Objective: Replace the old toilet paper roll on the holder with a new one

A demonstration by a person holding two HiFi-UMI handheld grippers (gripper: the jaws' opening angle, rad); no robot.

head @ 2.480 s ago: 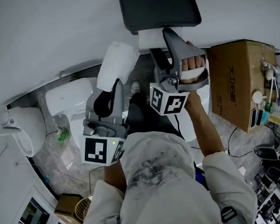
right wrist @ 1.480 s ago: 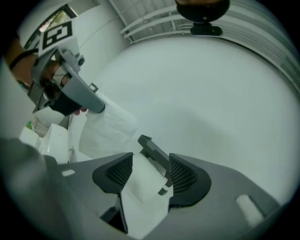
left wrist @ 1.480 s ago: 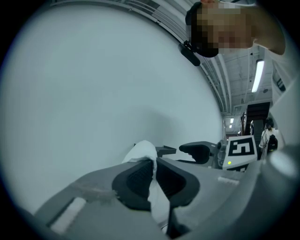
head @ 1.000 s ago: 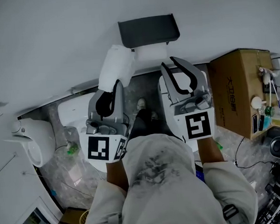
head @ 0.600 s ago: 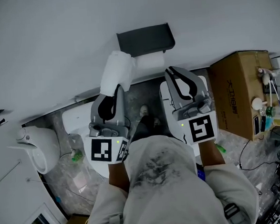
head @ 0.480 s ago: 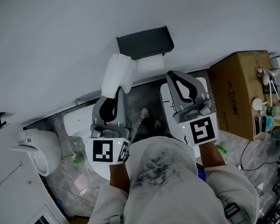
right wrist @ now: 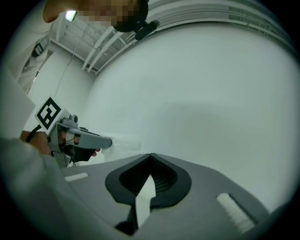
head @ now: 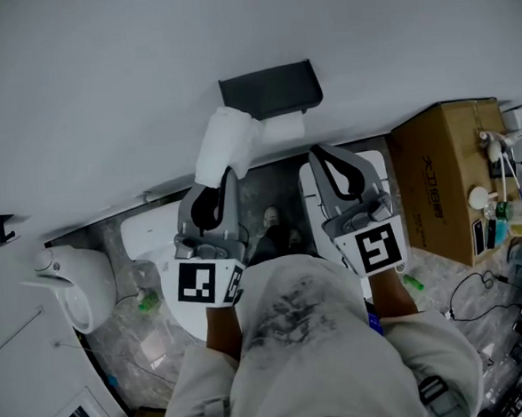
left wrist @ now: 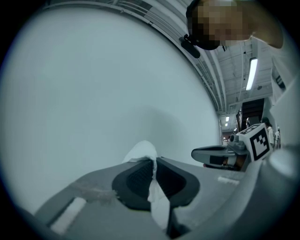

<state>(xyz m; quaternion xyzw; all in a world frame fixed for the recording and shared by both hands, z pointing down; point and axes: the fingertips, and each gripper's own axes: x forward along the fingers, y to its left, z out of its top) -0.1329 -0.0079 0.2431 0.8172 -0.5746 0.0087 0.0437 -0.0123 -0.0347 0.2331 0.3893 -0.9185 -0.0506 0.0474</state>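
A: Big stuff first, pls.

B: White wall [head: 100,81] fills the upper half of the head view. Below it is grey marbled floor [head: 135,319] w/ a white toilet fixture [head: 151,229] at left. Cardboard box [head: 437,182] stands at right by the wall. Person's pale shirt [head: 298,352] takes the bottom centre.

A: Holder?

B: Dark grey holder [head: 270,88] is fixed on the wall, above and between the two tongs. White paper [head: 286,126] shows just under its lower edge. Can't tell if that's a full roll or a loose end, as the angle is too steep.

A: Task roll?

B: White roll [head: 225,143] is up in the air in front of the wall. It sits just below-left of the holder and right beside that paper.

A: Tongs?

B: Left gripper [head: 225,172] points at the wall. Its jaws are nearly together, pinching a thin fold of the roll's white outer layer. In its own view [left wrist: 153,161] the fold runs down between the pads and the roll's bulk bulges past the tips. Right gripper [head: 315,150] is beside it, under the holder's right half. Its jaws are closed tip to tip [right wrist: 150,157] w/ nothing in them, only light showing through the gap behind. Each gripper sees the other off to its side.
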